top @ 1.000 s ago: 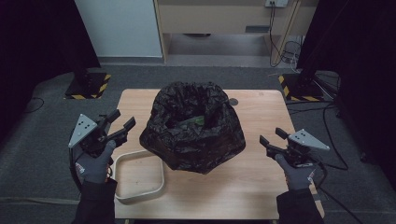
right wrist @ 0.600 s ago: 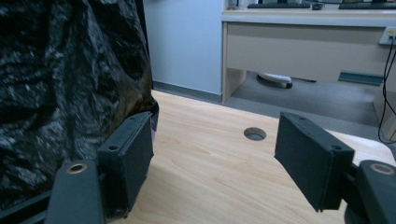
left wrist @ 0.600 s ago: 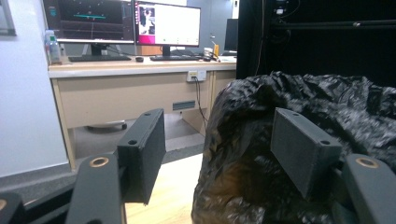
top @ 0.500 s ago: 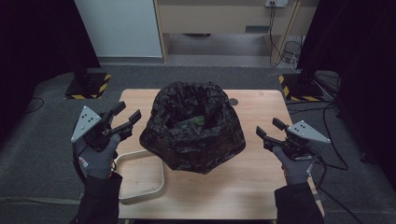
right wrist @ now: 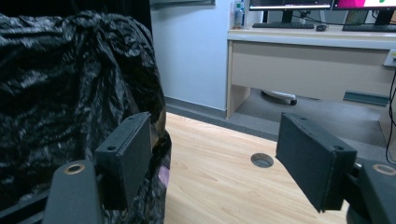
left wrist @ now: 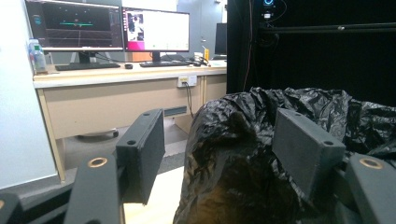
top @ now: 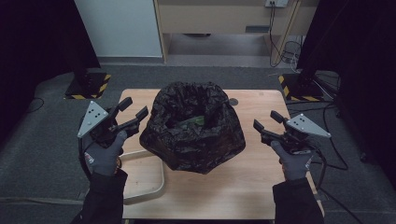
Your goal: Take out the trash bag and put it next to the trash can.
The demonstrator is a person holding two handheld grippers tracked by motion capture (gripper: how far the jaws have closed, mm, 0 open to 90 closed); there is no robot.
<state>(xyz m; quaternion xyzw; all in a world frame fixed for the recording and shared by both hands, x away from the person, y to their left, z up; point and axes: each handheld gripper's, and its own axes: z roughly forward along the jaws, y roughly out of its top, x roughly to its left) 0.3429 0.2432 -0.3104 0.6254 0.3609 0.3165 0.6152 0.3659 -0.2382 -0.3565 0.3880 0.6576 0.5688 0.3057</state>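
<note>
Both hands have come up and drawn in toward the bag since the earlier frames; we note the bag itself has not shifted.

Left tongs (top: 132, 113) sit just beside the bag's (top: 194, 126) left flank, jaws apart, nothing between them. From the left gripper view we see the same tongs (left wrist: 224, 154) with the crinkled black bag (left wrist: 261, 154) close ahead, its bulk showing through the gap between the jaws; whether it touches the pads we cannot tell.

Right tongs (top: 266, 125) hover off the bag's right side, near it but apart, jaws spread and empty. In the right gripper view these tongs (right wrist: 224, 158) frame bare tabletop (right wrist: 219, 182) with a round hole (right wrist: 262, 160) in it, the bag (right wrist: 70, 102) standing at the left behind one jaw.

We place the bag at the middle of the tabletop (top: 233, 186), mouth open upward, something green (top: 191, 122) lying inside. A pale tray (top: 149, 179) lies at the near left corner, its far edge touching or tucked under the bag. Both hands are gloved, sleeves dark. Beyond the tabletop we see a desk (left wrist: 121, 93) with monitors (left wrist: 156, 30).
</note>
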